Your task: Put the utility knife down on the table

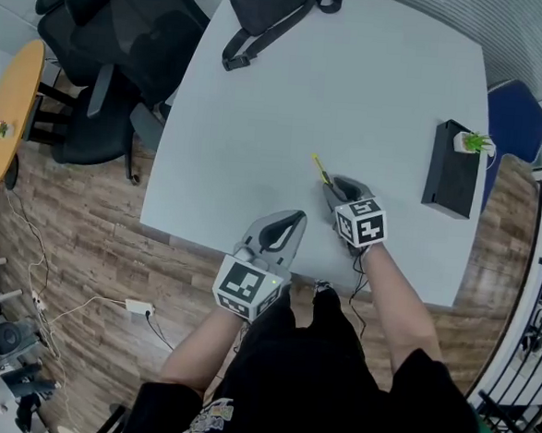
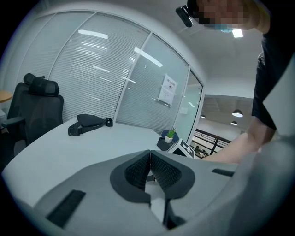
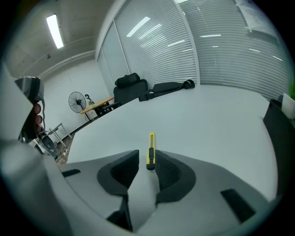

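A slim yellow utility knife [image 1: 321, 170] lies on the pale grey table [image 1: 354, 87], pointing away toward the far left. In the right gripper view the knife [image 3: 150, 150] has its near end between the jaws of my right gripper [image 3: 147, 159], close against the right pad with a clear gap to the left pad. The right gripper [image 1: 336, 186] is open and angled down at the table. My left gripper [image 1: 292, 220] rests near the table's front edge, its pads pressed together with nothing between them [image 2: 150, 156].
A black strap bag [image 1: 276, 8] lies at the far side of the table. A black box [image 1: 452, 168] with a small potted plant [image 1: 475, 142] stands at the right. A black office chair [image 1: 117, 34] is beyond the table's left edge, a blue chair [image 1: 519, 117] at right.
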A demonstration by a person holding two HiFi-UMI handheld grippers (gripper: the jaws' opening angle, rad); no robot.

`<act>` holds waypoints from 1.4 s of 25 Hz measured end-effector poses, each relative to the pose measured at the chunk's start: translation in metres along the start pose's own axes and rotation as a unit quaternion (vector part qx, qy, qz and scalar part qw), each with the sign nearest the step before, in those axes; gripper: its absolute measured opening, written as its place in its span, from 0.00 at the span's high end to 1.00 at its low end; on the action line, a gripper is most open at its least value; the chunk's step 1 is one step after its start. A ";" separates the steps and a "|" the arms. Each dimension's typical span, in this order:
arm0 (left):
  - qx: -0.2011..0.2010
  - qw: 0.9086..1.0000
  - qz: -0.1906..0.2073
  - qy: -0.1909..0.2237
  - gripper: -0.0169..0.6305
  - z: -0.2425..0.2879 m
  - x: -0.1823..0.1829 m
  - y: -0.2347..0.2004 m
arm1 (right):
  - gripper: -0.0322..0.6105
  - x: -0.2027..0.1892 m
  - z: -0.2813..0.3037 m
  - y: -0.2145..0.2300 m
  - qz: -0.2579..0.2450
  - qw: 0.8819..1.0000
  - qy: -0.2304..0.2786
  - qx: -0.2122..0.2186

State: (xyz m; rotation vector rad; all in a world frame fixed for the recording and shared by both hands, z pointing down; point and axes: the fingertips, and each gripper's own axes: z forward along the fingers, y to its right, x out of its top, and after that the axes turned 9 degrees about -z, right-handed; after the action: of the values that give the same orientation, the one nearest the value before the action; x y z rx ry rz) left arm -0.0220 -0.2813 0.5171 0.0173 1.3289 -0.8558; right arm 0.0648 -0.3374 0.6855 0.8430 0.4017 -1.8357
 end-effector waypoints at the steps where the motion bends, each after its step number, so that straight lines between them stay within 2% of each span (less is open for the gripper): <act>1: 0.000 1.000 0.001 0.001 0.96 0.001 0.001 0.002 | 0.78 0.004 -0.004 0.000 0.000 1.000 0.007 0.001; 5: -0.003 1.000 0.008 0.008 0.96 0.004 0.006 0.012 | 0.84 0.024 -0.026 -0.004 -0.006 0.999 0.042 0.008; 8: -0.002 1.000 0.013 0.014 0.96 0.005 0.011 0.020 | 0.94 0.042 -0.047 -0.007 -0.007 0.997 0.075 0.012; 17: 0.025 0.998 0.021 0.052 0.96 -0.002 0.032 0.059 | 0.95 0.096 -0.139 -0.026 -0.039 0.980 0.187 0.045; 25: 0.082 0.989 0.041 0.120 0.96 -0.032 0.063 0.101 | 0.95 0.129 -0.237 -0.040 -0.082 0.953 0.279 0.080; 30: 0.109 0.982 0.050 0.148 0.96 -0.059 0.072 0.123 | 0.95 0.139 -0.284 -0.055 -0.098 0.938 0.317 0.100; 35: 0.104 0.979 0.060 0.165 0.96 -0.084 0.082 0.137 | 0.95 0.142 -0.304 -0.079 -0.093 0.932 0.334 0.104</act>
State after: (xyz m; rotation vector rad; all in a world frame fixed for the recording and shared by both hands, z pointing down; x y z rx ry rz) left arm -0.0176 -0.1889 0.3616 0.4150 1.5229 -0.9111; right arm 0.0728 -0.2120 0.3642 1.6323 0.7404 -1.7377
